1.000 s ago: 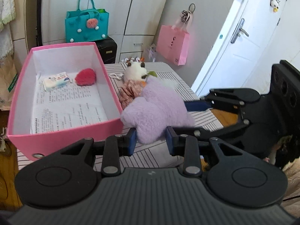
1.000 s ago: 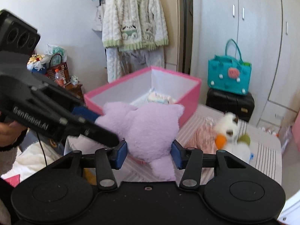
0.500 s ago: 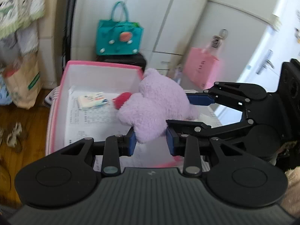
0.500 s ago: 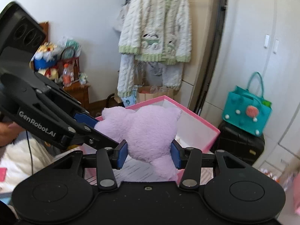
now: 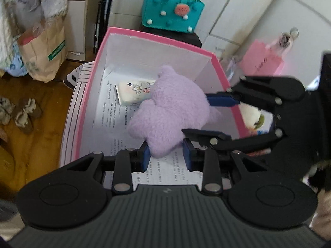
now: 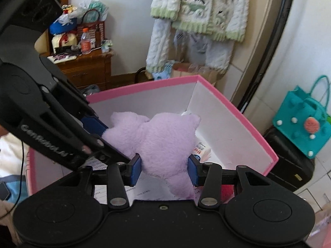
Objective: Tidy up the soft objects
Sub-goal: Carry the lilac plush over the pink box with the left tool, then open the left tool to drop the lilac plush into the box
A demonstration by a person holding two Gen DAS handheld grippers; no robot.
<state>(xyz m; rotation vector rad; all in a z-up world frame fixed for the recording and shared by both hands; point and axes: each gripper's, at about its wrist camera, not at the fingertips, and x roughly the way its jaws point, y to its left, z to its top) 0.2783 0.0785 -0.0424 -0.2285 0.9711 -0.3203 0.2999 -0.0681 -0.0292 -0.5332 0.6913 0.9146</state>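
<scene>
A purple plush toy (image 5: pixel 171 107) hangs inside the pink box (image 5: pixel 157 36), just above the printed paper lining its floor. My left gripper (image 5: pixel 165 158) is shut on one lower lobe of it. My right gripper (image 6: pixel 164 169) grips the plush (image 6: pixel 163 136) across its middle, jaws closing, pads pressed into the fur. Each gripper shows in the other's view: the right gripper (image 5: pixel 209 116) reaches in from the right, the left gripper (image 6: pixel 111 140) from the left. A tissue pack (image 5: pixel 134 93) lies behind the plush. A red soft item (image 6: pixel 226 192) is partly hidden under it.
A white plush (image 5: pixel 251 115) lies outside the box's right wall on the striped table. A teal bag (image 5: pixel 171 12) on a black case, a paper bag (image 5: pixel 43 49) and a pink bag (image 5: pixel 260 62) stand beyond. Clothes (image 6: pixel 198 10) hang near a wooden cabinet (image 6: pixel 86 66).
Both grippers carried the purple plush from the striped table leftward over the box wall and down into the pink box. The plush now covers the red item.
</scene>
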